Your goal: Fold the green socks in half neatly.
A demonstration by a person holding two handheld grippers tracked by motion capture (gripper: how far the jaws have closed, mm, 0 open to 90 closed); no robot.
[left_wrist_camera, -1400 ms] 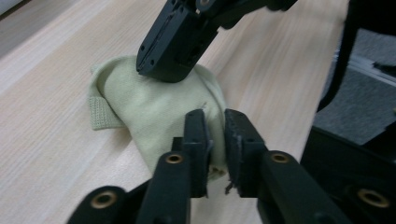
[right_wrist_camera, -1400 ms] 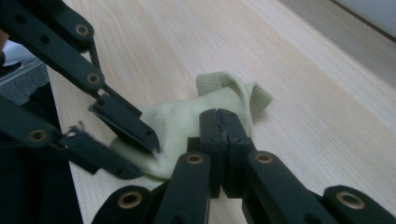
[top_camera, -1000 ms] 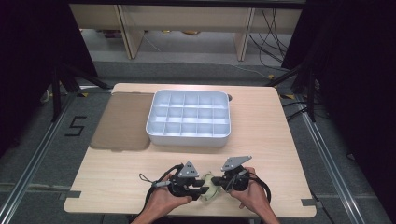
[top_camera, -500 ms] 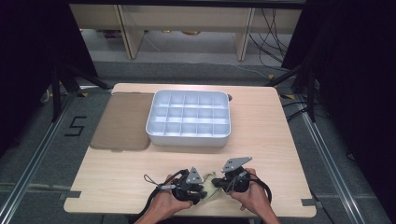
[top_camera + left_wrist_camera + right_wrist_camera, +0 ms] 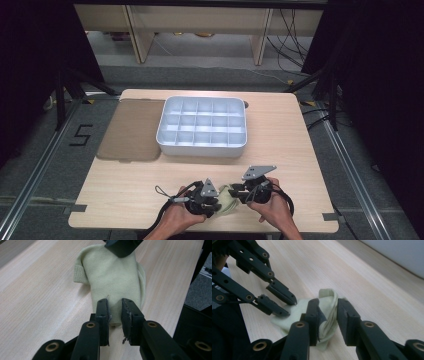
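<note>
A pale yellow-green sock (image 5: 228,201) lies folded near the table's front edge, between both hands. My left gripper (image 5: 220,202) points at it from the left. Its jaws (image 5: 115,306) have just been closing and stand a little apart over the sock's (image 5: 115,277) near end, not pinching it. My right gripper (image 5: 236,193) comes from the right. Its jaws (image 5: 328,305) have just been opening, and a raised fold of the sock (image 5: 327,315) sits loose in the gap. The left gripper's fingertips (image 5: 291,299) rest at the cloth's far edge.
A white compartment tray (image 5: 202,147) stands at the table's middle, far from the hands. A flat brown mat (image 5: 130,130) lies to its left. The table's front edge runs just below the grippers.
Both hands stay at the sock by the front edge. The left gripper has shifted slightly; the right one has kept its place.
</note>
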